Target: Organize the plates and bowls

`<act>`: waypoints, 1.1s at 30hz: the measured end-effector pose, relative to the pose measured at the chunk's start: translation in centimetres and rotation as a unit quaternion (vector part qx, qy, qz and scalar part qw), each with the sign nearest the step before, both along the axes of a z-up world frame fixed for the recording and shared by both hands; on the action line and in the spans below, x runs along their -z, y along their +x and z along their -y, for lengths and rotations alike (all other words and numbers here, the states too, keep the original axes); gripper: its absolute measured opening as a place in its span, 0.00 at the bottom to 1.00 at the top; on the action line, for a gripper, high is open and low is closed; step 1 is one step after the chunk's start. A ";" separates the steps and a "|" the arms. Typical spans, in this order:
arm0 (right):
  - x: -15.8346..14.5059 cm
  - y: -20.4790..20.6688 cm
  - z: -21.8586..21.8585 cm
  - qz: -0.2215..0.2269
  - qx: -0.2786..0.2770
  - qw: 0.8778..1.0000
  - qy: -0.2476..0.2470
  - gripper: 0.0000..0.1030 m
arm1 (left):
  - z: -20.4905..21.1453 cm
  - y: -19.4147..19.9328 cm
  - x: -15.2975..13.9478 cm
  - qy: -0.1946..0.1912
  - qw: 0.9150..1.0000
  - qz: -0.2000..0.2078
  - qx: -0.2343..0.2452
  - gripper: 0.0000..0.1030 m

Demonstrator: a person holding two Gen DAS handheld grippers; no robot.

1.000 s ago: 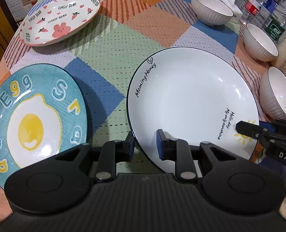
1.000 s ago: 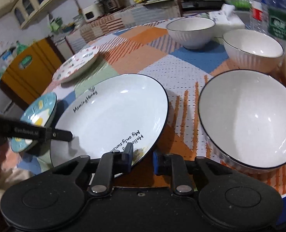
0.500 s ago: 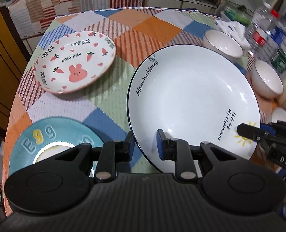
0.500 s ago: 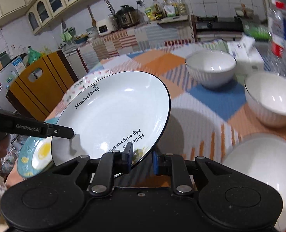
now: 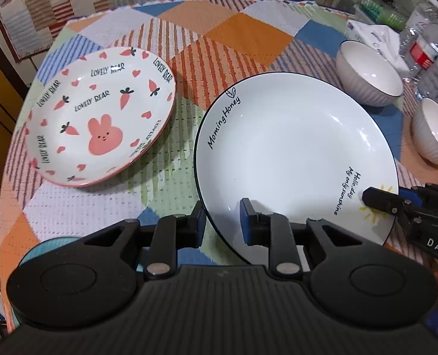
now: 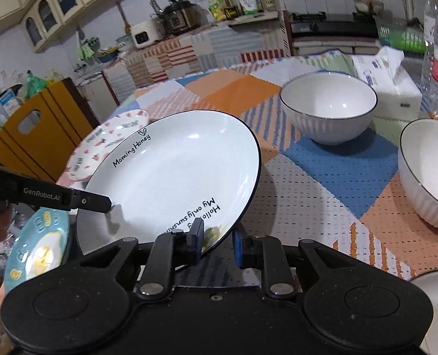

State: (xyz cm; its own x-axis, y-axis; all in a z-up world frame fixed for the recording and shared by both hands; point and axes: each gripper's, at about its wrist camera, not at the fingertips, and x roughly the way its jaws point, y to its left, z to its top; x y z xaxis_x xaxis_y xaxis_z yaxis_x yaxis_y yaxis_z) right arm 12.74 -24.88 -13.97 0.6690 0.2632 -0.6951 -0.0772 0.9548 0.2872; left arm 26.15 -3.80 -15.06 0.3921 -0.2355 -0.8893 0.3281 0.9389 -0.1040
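Left wrist view: left tool (image 5: 221,219) pinches the near rim of the white plate (image 5: 293,153), one finger under the rim, one on the inner face. Plate fills centre-right of the frame and reads "Morning Honey" and "Hello day, My only sunshine". Right tool (image 5: 375,199) enters from the right edge and grips the same plate at its lower-right rim, over the small sun print.

Right wrist view: right tool (image 6: 217,241) clamps the plate (image 6: 171,177) at its near edge; the plate sits tilted, held above the counter (image 6: 322,177), centre-left of the frame. Left tool (image 6: 100,204) holds the rim at the left side.

Bunny plate (image 5: 100,127), pink rim, carrots and hearts, rests on the checked cloth at the upper left of the left view, beside the white plate but apart from it. Egg plate (image 6: 38,251), blue, shows at lower left of the right view, partly under the white plate's edge. Two white bowls (image 5: 370,74) (image 5: 435,131) stand at right, near water bottles (image 5: 429,47) and a tissue pack (image 6: 387,88).
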 end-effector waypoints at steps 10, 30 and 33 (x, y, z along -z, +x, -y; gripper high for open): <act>0.9 2.0 -0.5 -0.033 0.035 0.999 -0.013 0.24 | -0.3 0.7 1.4 -0.019 1.000 -0.013 -0.004 0.21; -5.4 -0.3 -0.4 -0.048 0.023 0.999 -0.009 0.56 | -4.7 -2.8 -5.5 -0.034 0.999 0.019 0.023 0.26; -7.1 -1.0 -1.2 -0.036 -0.005 0.999 -0.004 0.61 | -6.4 -3.8 -7.1 -0.030 0.999 0.009 0.045 0.34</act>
State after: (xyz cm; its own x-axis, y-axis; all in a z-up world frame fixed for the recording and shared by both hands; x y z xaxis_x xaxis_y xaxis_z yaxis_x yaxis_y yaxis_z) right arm 11.76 -23.68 -6.84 0.6137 0.2645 -0.7439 -0.0665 0.9562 0.2851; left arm 22.32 2.57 -7.96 0.3823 -0.3226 -0.8659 0.4131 0.8979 -0.1522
